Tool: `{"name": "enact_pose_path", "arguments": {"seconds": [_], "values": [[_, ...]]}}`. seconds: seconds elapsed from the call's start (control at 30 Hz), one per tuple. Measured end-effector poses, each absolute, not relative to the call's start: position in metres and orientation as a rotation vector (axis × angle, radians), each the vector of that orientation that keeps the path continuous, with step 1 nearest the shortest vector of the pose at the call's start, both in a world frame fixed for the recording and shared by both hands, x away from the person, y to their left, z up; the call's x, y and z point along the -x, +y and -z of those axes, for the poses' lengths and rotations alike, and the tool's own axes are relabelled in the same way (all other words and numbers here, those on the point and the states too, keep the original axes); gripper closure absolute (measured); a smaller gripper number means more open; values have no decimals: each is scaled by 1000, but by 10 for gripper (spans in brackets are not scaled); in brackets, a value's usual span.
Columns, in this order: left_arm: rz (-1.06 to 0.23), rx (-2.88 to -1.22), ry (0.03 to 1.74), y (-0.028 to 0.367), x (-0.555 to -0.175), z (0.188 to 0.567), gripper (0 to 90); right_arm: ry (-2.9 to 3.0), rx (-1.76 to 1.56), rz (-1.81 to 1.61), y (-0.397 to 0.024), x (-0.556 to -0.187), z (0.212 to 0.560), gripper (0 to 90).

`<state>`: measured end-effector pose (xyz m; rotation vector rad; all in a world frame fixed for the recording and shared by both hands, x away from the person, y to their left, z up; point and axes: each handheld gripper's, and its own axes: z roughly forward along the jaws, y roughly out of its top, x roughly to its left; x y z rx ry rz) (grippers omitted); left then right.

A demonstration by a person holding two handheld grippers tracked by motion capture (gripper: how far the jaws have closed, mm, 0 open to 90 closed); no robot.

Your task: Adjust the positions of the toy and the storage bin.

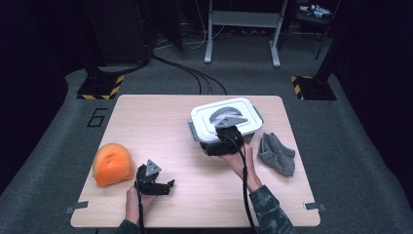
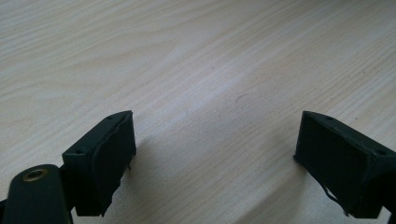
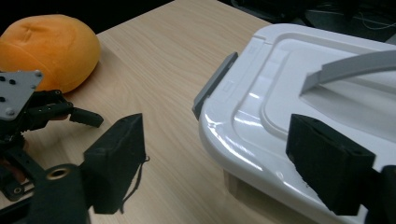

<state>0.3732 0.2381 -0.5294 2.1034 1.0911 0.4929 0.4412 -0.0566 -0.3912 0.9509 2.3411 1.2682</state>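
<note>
Spanning the high view, one wooden table [image 1: 160, 122] carries one white lidded box [image 1: 225, 118] with a grey handle, one orange cushion [image 1: 112, 164] and one grey sock bundle [image 1: 276, 153] right of the box. The right gripper view adds a grey latch [image 3: 215, 83] on the box's side. The right claw [image 3: 233, 163], jaws spread, straddles the box's near corner, gripping nothing. The left claw [image 2: 215, 163] rests low beside the cushion, spread over bare wood.
</note>
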Motion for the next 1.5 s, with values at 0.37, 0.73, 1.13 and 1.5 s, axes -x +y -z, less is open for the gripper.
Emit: {"name": "enact_pose_path", "arguments": {"seconds": [0.37, 0.73, 1.13, 1.5], "values": [[-499, -2098, 1091, 238, -373, 530, 118, 2276, -975, -1292, -98, -409, 407, 104], [-498, -2099, 1092, 238, -373, 530, 117, 2282, -1101, -1189, -139, -391, 465, 79], [-481, -2039, 1116, 235, -376, 524, 113, 2304, -1210, -1062, -162, -381, 519, 75], [-507, -1976, 1094, 211, -394, 478, 114, 2306, -1222, -1021, -164, -378, 528, 77]]}}
